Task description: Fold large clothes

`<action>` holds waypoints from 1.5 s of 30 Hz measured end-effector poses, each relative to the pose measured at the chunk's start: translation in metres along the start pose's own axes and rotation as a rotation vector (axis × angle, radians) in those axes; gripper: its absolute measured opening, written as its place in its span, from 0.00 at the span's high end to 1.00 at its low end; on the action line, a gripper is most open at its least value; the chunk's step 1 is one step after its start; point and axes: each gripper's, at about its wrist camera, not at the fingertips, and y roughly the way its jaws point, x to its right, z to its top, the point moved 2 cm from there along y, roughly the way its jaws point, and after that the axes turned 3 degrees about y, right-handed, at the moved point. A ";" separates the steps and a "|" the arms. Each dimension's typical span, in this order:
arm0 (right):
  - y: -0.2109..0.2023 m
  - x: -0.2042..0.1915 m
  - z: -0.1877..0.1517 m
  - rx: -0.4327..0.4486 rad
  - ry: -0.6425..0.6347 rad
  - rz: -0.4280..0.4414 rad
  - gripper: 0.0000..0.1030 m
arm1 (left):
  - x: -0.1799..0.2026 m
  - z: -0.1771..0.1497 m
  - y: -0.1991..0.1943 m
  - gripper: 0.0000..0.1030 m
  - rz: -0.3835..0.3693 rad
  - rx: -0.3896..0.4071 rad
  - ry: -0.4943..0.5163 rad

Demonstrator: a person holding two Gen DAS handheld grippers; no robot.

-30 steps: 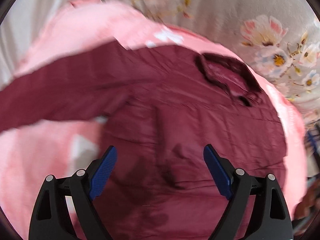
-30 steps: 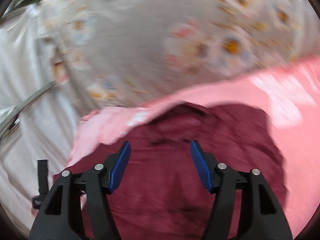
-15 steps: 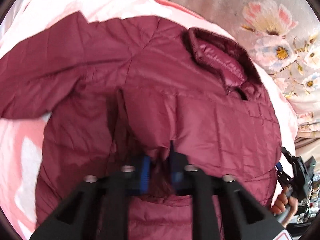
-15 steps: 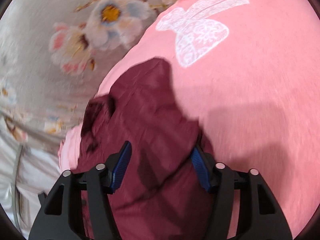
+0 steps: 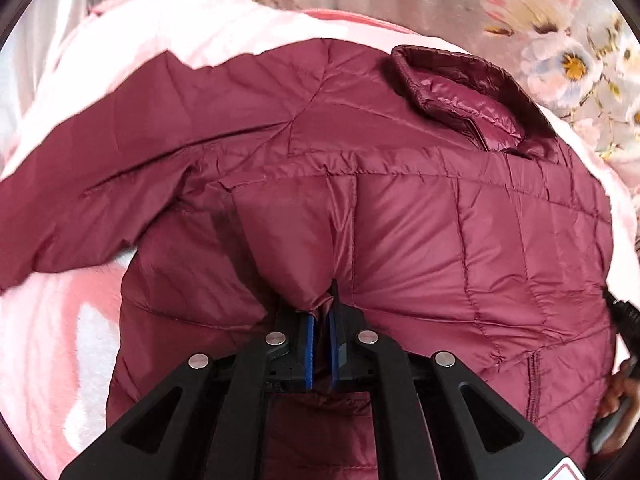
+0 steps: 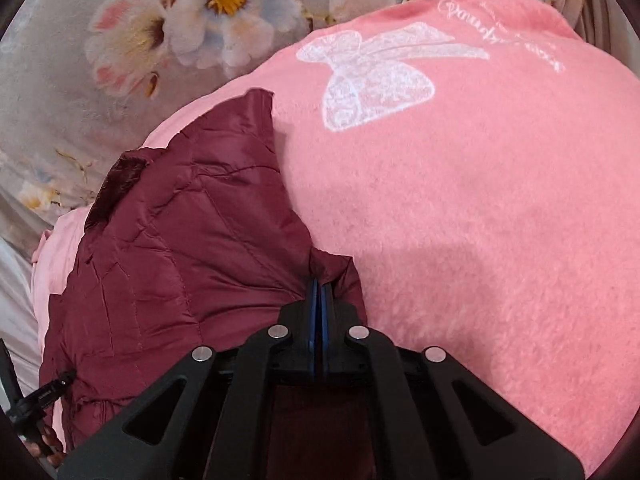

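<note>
A maroon quilted puffer jacket (image 5: 420, 216) lies spread on a pink blanket, its collar (image 5: 460, 92) at the far right and one sleeve (image 5: 120, 184) stretched out to the left. My left gripper (image 5: 322, 320) is shut on a pinched fold of the jacket's body near its lower middle. In the right wrist view the jacket (image 6: 180, 248) fills the lower left. My right gripper (image 6: 320, 296) is shut on the jacket's edge where it meets the blanket.
The pink fleece blanket (image 6: 480, 220) with a white bow print (image 6: 372, 76) covers the bed. A grey floral sheet (image 6: 120, 40) lies beyond it, also in the left wrist view (image 5: 560, 40). The other hand and gripper show at each view's edge (image 5: 624, 344).
Both grippers came down from open above the jacket and closed on its fabric. The left one shut first, the right one shut in the last half second.
</note>
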 end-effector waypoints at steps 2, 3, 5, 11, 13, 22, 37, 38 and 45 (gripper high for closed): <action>-0.008 -0.004 0.001 0.012 -0.018 -0.029 0.98 | 0.001 0.000 -0.003 0.86 0.029 0.021 0.022; -0.019 -0.005 0.002 0.035 -0.018 -0.050 0.97 | 0.001 -0.001 -0.006 0.85 0.037 0.028 0.032; -0.040 -0.010 0.003 0.096 -0.025 -0.086 0.96 | -0.003 0.001 -0.023 0.79 0.049 0.062 0.051; -0.082 -0.089 0.015 0.188 -0.188 0.043 0.91 | 0.004 0.027 -0.078 0.38 0.054 0.241 0.049; -0.069 -0.126 0.011 0.166 -0.278 0.074 0.91 | 0.020 0.037 -0.074 0.37 0.016 0.242 0.057; 0.053 -0.165 0.001 -0.078 -0.477 -0.062 0.91 | 0.063 0.052 -0.011 0.37 0.022 0.165 0.121; 0.034 -0.120 -0.016 0.011 -0.423 -0.101 0.91 | 0.055 0.020 0.029 0.34 0.151 0.133 0.189; 0.035 -0.122 -0.016 0.016 -0.424 -0.104 0.91 | 0.054 0.020 0.030 0.34 0.151 0.140 0.190; 0.035 -0.124 -0.016 0.025 -0.416 -0.096 0.91 | 0.055 0.023 0.033 0.31 0.183 0.156 0.190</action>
